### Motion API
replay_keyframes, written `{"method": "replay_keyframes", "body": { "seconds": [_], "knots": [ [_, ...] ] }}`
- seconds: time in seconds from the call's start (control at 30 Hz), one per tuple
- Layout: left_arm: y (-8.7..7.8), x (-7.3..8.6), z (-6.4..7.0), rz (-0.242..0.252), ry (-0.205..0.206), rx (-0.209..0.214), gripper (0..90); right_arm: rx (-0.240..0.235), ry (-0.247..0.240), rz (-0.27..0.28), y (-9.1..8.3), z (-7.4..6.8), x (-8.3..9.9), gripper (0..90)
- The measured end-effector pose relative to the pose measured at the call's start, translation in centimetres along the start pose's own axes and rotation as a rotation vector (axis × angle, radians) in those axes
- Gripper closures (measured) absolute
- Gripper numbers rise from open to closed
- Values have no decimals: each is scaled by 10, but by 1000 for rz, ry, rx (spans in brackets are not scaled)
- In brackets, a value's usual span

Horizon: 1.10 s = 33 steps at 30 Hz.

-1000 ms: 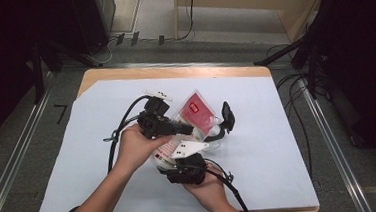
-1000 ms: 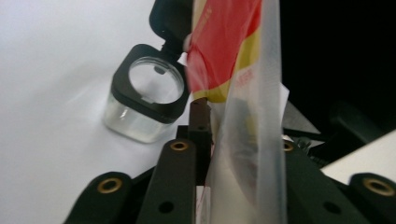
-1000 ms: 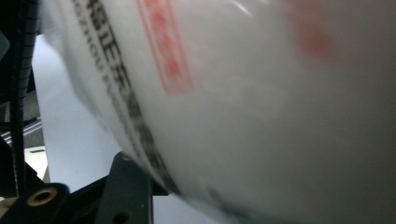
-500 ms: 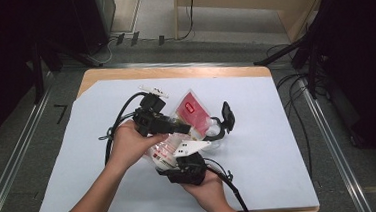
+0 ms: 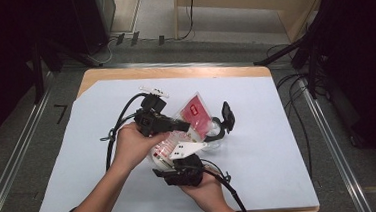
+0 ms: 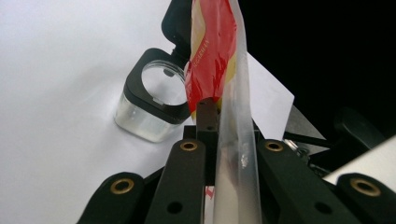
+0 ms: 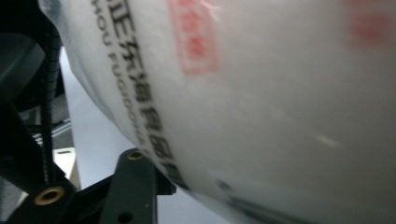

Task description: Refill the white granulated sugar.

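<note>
On the white sheet that covers the table, a clear plastic bag with a red label is held up between two hand-held grippers, just left of a clear container whose black lid stands open on its hinge.

The left gripper reaches toward the container from the left, and its jaws are closed down onto the bag's edge. In the left gripper view the bag runs up between the black jaws — its clear film pinched there, its red and yellow print rising above them. The container sits on the white sheet just beyond the jaw tips, its round mouth facing up.

The right gripper comes in from the near side of the container, below the bag. Its view is taken up by the bag, pressed close against the camera — white film with black lettering and a red stamp. Whether its jaws are closed on the bag or merely beneath it, I cannot tell.
</note>
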<state>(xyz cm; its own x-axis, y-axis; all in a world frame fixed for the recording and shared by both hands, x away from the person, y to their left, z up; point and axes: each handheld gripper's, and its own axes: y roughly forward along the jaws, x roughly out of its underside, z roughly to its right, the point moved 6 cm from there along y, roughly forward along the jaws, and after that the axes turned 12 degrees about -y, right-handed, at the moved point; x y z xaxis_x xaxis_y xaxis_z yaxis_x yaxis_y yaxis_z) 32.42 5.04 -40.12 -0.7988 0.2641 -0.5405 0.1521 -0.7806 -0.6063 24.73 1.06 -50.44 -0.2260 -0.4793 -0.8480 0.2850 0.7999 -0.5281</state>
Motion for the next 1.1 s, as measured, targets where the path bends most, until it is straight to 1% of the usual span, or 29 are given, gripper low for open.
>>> {"method": "replay_keyframes", "body": {
  "seconds": [0.03,0.07,0.13,0.17,0.23,0.3,0.37,0.4,0.43,0.5,0.57,0.63,0.67,0.73,0.83,0.87,0.9,0.93,0.97,1.03,1.1],
  "knots": [
    [0,0,0,1,4,-10,859,3,3,-1,0,0,0,557],
    [1,0,1,6,-2,-13,856,2,5,1,0,0,-1,559],
    [1,-1,3,17,-1,-8,849,7,12,1,1,1,-2,562],
    [1,-1,3,12,0,-16,844,5,13,1,1,1,-3,569],
    [3,-2,3,18,-15,2,807,2,22,1,0,2,-4,610],
    [3,-2,2,11,-26,15,766,-8,37,-4,0,2,-4,615],
    [3,-2,2,7,-40,27,718,-33,46,7,0,3,-4,618],
    [2,-3,3,7,-46,29,697,-37,50,10,0,3,-4,619],
    [1,-3,3,4,-38,20,680,-58,67,19,-1,4,-3,621],
    [-2,-4,3,-3,-24,-4,669,-60,79,25,-1,6,-3,626],
    [-5,-4,3,-23,-18,-27,673,-58,72,28,-2,7,-2,628],
    [-6,-4,4,-25,-18,-30,676,-60,71,35,-2,8,-2,630],
    [-6,-4,4,-26,-17,-30,678,-70,77,39,-3,8,-2,629],
    [-7,-4,3,-42,-26,-34,680,-77,81,44,-2,7,-2,630],
    [-11,-4,2,-56,-26,-44,693,-80,79,45,-2,6,-1,633],
    [-12,-4,1,-53,-21,-49,701,-80,80,44,-2,7,-1,634],
    [-14,-4,0,-61,-17,-51,705,-80,80,45,-2,7,-1,636],
    [-15,-4,-1,-55,-8,-55,723,-77,78,44,-2,7,-1,636],
    [-16,-3,0,-64,3,-56,779,-74,74,41,-3,8,-1,638],
    [-17,-2,-1,-84,16,-50,832,-67,60,35,-3,7,-1,640],
    [-16,-2,-1,-86,28,-54,869,-69,54,32,-2,6,-1,640]
  ]
}}
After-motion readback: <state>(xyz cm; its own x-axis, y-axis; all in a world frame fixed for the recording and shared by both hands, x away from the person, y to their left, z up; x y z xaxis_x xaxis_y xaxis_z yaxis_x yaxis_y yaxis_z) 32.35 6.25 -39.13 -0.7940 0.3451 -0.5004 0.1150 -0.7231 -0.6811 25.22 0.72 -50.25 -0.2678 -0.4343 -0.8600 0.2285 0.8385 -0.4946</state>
